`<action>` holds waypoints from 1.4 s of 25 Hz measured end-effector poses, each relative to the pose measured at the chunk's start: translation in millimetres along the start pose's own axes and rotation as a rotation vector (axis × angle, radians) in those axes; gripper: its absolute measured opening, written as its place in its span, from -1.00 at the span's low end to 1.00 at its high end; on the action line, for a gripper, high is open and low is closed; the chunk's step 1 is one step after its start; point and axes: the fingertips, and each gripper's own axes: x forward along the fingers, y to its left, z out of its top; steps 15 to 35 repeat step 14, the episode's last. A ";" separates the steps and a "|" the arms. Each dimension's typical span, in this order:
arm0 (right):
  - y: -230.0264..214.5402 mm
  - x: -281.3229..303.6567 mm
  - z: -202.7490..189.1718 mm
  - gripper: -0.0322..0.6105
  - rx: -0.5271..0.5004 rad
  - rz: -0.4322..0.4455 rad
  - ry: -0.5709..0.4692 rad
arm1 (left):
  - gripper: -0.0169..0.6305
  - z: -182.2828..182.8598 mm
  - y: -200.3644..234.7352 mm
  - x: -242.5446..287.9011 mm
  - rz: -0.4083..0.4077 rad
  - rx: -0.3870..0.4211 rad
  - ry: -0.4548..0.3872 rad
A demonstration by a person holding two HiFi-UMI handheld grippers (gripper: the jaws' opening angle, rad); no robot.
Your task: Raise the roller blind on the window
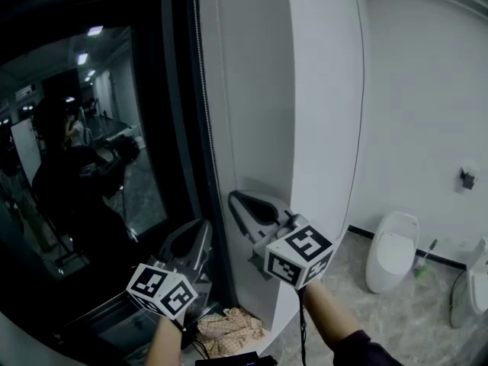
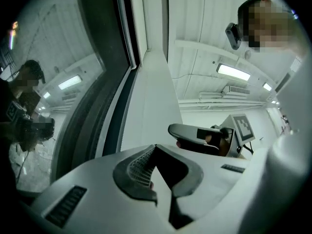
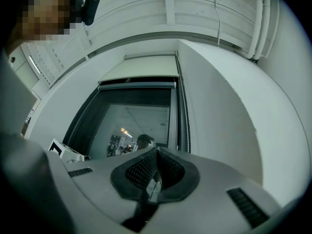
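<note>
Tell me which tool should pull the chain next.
Probably right: the right tool sits higher, tip beside the chain, which runs just above its jaws in its own view. The left tool is lower.

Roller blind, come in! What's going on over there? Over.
Left gripper shut. Right gripper shut, near bead chain. Roller blind rolled up high, window mostly uncovered. Nothing seen blocking.

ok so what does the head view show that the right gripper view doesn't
Head view only: a white toilet fixture on the floor at right, and a crumpled cloth below the window. Right gripper view only: the pale roller blind drawn up at the window's top, and the ceiling. Both: the dark window, the bead chain along its frame, and the white wall beside it.
</note>
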 end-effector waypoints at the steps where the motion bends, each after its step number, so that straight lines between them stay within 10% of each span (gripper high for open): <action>1: 0.7 -0.5 0.2 -0.88 -0.004 0.001 0.000 | -0.91 2.7 -0.6 0.9 -0.002 0.000 -0.008; 35: 12.0 -18.3 17.7 -0.88 -0.109 0.010 -0.057 | -0.91 22.8 -19.2 5.1 -0.015 0.015 -0.067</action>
